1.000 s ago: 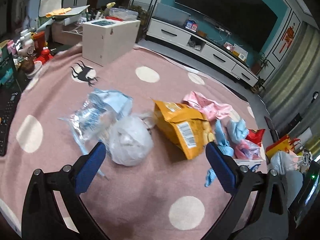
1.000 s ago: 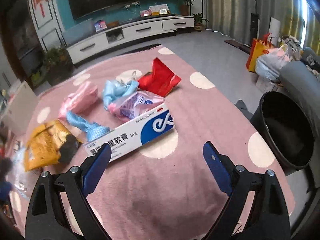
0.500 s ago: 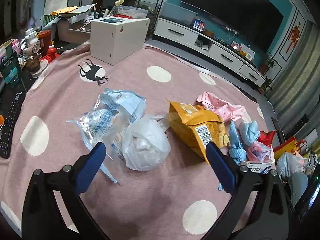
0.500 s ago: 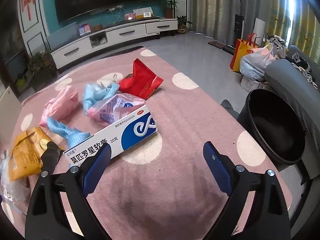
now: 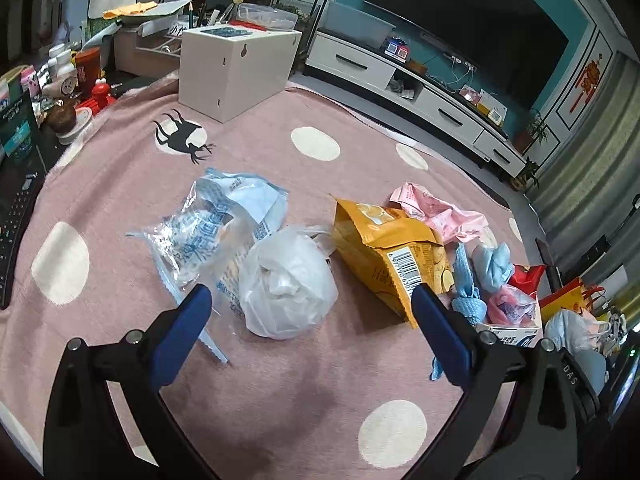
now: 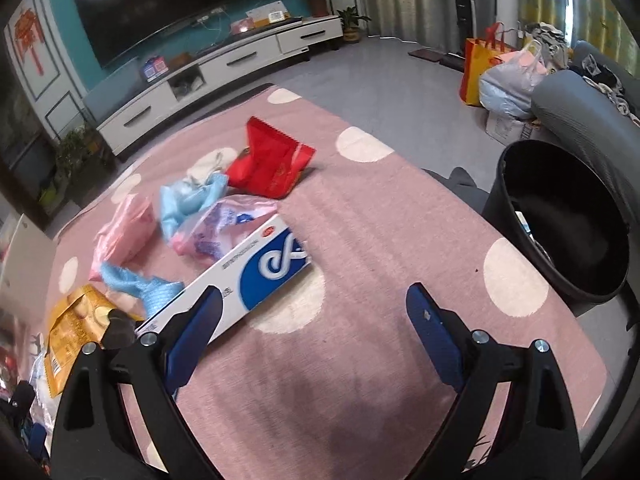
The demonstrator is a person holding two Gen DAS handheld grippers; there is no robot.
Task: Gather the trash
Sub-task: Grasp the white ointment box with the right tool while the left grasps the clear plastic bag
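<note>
Trash lies on a pink dotted rug point(image 5: 280, 380). In the left wrist view a crumpled white plastic bag point(image 5: 286, 284) lies between a clear blue-printed wrapper point(image 5: 208, 228) and a yellow snack bag point(image 5: 394, 248). My left gripper point(image 5: 308, 328) is open and empty just before the white bag. In the right wrist view a white and blue box point(image 6: 256, 272), a red packet point(image 6: 272, 166), pink wrappers point(image 6: 124, 232) and blue cloths point(image 6: 188, 200) lie ahead. My right gripper point(image 6: 312, 332) is open and empty, its left finger by the box. A black bin point(image 6: 560, 216) stands at the right.
A white wooden box point(image 5: 236, 68) stands on the rug's far left. A keyboard and small items point(image 5: 24, 160) line the left edge. A TV stand point(image 6: 216, 72) runs along the back wall. Bags point(image 6: 504, 80) and a grey sofa point(image 6: 584, 108) stand behind the bin.
Both grippers have shifted slightly: in the left view the trash has slid right and nearer, in the right view the box and wrappers have slid left. Both jaws stayed open.
</note>
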